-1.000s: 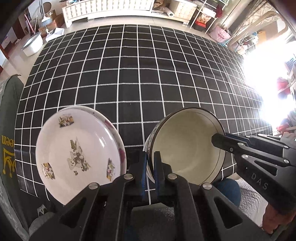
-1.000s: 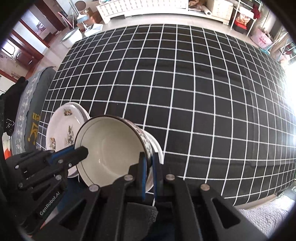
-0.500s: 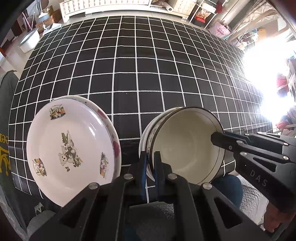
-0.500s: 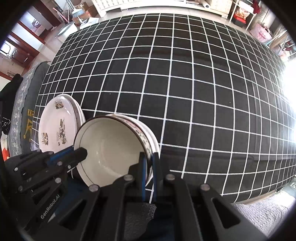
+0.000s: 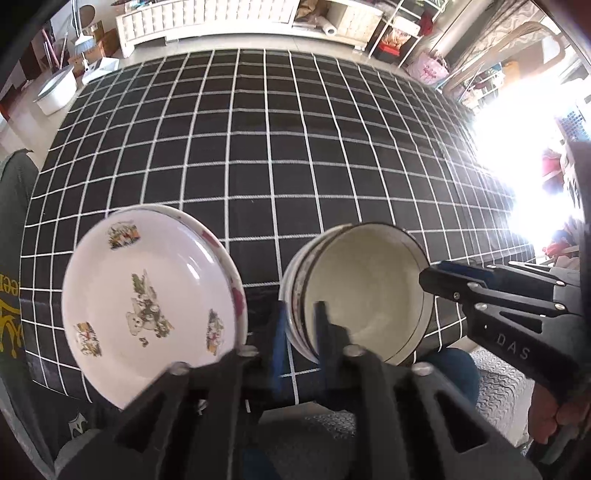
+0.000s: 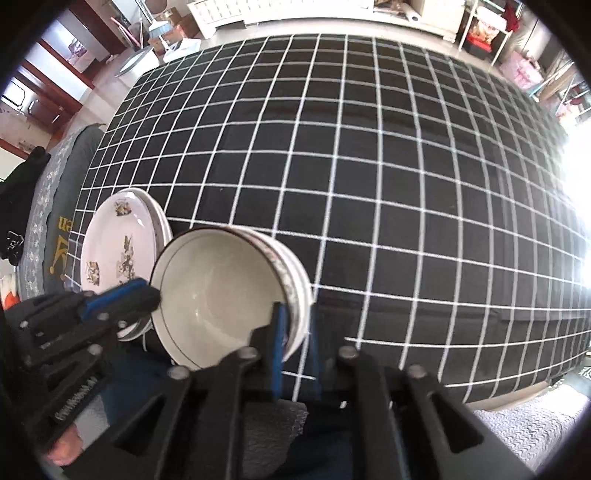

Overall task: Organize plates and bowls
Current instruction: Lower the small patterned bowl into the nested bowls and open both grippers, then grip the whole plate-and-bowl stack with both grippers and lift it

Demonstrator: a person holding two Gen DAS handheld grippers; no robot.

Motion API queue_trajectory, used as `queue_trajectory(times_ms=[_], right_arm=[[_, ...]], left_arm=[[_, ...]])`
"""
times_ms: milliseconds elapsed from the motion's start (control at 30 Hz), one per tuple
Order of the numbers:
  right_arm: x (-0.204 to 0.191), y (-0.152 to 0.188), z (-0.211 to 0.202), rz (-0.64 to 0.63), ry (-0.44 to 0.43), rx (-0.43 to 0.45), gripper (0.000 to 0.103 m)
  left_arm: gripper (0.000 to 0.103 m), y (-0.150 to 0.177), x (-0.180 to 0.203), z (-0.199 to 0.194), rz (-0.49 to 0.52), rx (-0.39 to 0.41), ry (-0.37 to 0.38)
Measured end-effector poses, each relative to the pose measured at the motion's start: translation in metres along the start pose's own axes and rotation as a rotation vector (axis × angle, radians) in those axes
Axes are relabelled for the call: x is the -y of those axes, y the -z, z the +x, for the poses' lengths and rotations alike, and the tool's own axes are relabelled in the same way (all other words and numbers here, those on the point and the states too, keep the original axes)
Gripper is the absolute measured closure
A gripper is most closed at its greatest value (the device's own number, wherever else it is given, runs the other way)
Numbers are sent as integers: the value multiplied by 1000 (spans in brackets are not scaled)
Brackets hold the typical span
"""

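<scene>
A stack of cream bowls (image 5: 365, 288) with dark-lined rims sits at the near edge of the black checked table (image 5: 258, 147). My left gripper (image 5: 300, 321) straddles the stack's left rim with its fingers slightly parted. My right gripper (image 6: 295, 332) straddles the right rim of the bowls (image 6: 221, 295) in the same way, fingers parted. A stack of white plates (image 5: 147, 306) with small animal pictures lies just left of the bowls; it also shows in the right wrist view (image 6: 118, 251).
The checked cloth stretches far back behind the dishes. A grey cushioned seat (image 6: 48, 206) stands off the table's left edge. White cabinets (image 5: 221, 14) and shelves line the far wall. Strong glare fills the right side.
Both grippers' fingers have spread apart from the tight pinch on the bowl rims. The bowls and plates now sit a little farther onto the table.
</scene>
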State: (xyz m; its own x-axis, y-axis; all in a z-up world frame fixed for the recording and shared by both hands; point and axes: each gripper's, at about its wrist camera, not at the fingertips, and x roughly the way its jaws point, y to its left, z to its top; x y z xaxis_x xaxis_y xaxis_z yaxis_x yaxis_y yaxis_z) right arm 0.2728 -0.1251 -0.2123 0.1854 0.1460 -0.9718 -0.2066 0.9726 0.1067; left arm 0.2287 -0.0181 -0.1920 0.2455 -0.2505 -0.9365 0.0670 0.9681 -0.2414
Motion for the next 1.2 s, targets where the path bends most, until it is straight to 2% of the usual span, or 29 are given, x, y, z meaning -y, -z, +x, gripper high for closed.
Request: queue_trajectory(times_ms=[33, 100, 167, 267, 333, 433, 567, 733, 900, 1200], right_arm=[[2, 1, -3, 1, -9, 12, 37], [5, 2, -10, 7, -27, 33, 28], [7, 4, -16, 18, -23, 52, 28], [11, 7, -25, 40, -25, 79, 28], [13, 9, -28, 54, -32, 89, 28], [13, 15, -27, 85, -44, 97, 27], [15, 19, -16, 163, -71, 112, 27], [22, 21, 9, 270, -153, 69, 27], [23, 23, 23, 317, -170, 51, 27], [30, 21, 39, 364, -200, 45, 27]], left_arm=[[74, 0, -1, -2, 0, 5, 6], [72, 0, -5, -7, 1, 12, 18], [64, 1, -9, -9, -6, 14, 31], [61, 3, -15, -13, 5, 19, 79], [49, 4, -20, -12, -5, 18, 110], [43, 5, -28, -9, -21, 19, 130], [43, 0, -32, 3, 0, -13, 163], [43, -7, -22, 15, 67, -47, 200], [43, -16, -16, 35, 113, -97, 209], [43, -17, -15, 75, 130, -171, 241]])
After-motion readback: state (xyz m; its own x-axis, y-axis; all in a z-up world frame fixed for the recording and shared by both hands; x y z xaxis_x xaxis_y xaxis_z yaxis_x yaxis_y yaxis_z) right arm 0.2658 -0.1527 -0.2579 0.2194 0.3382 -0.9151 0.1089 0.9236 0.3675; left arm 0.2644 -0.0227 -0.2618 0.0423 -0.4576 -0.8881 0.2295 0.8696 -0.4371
